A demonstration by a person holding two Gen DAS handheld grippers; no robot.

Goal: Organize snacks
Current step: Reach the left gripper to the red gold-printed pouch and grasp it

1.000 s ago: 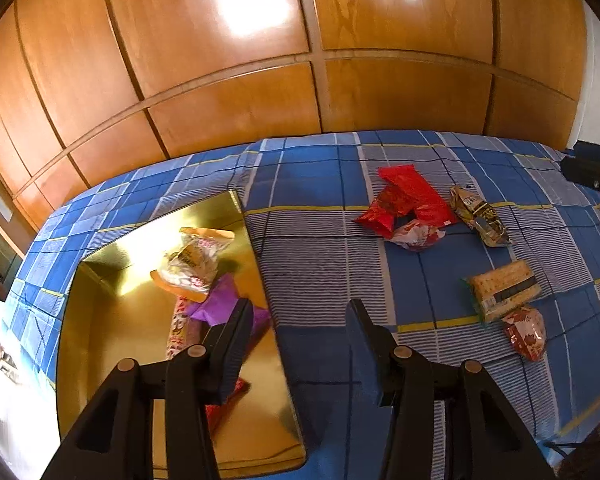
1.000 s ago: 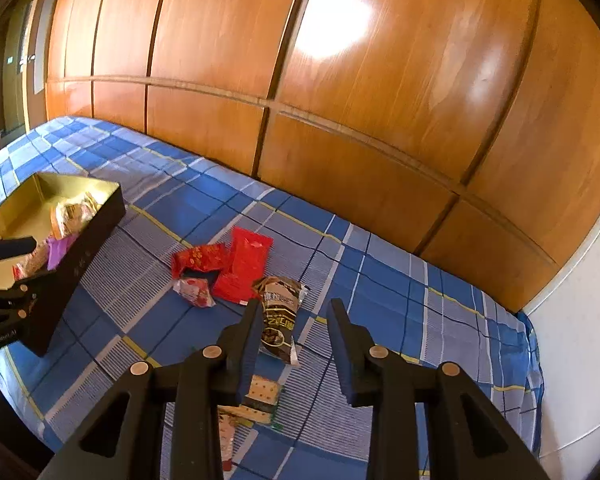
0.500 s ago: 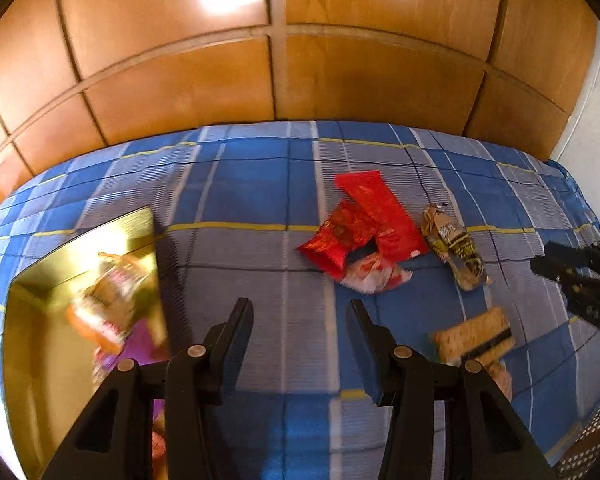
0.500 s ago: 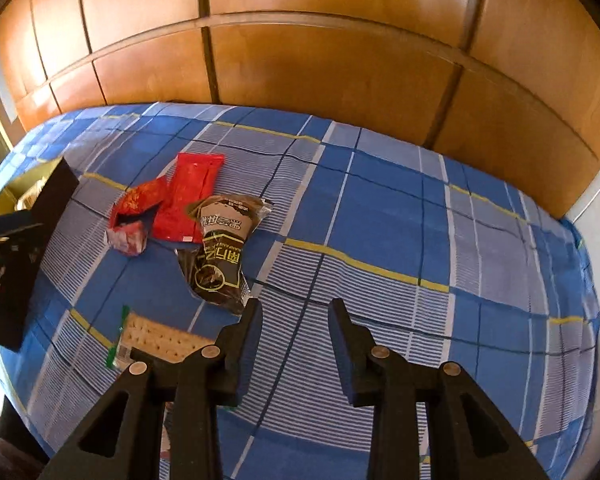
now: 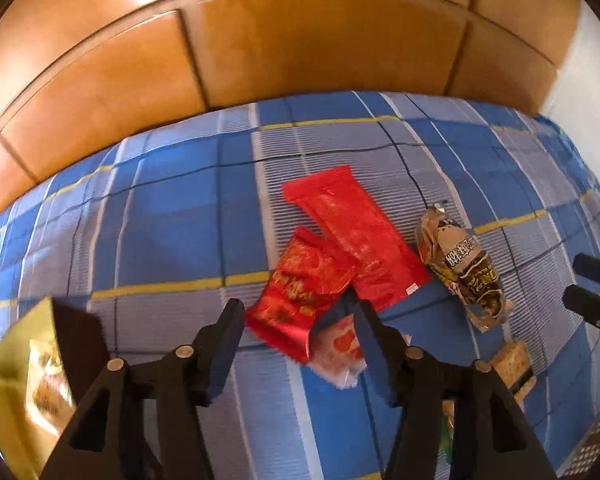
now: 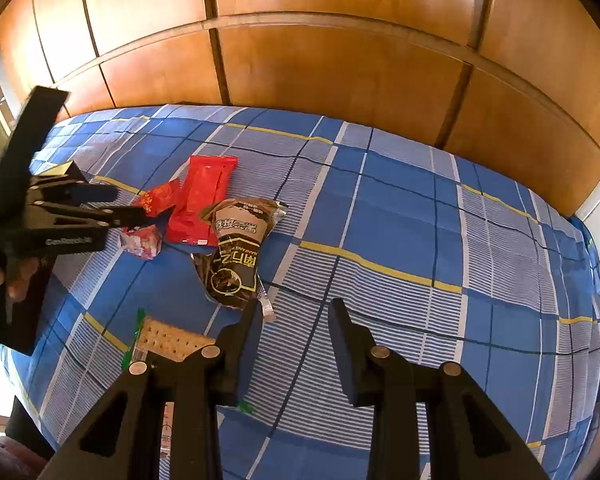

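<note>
Few markings can be read. In the right wrist view, at the left edge of the frame, the black body of the left gripper [image 6: 150, 216] carries small white lettering that looks like "GenRobot.AI", though it is too blurred to be sure. The dark brown snack packet [image 6: 236, 256], centre left in that view, bears large pale characters in an East Asian script, seen upside down, with a line of small Latin capitals beneath that cannot be made out. The same packet [image 5: 466, 268], right of centre in the left wrist view, shows the characters sideways. The crumpled red packet [image 5: 296, 292] has gold print, illegible.
</note>
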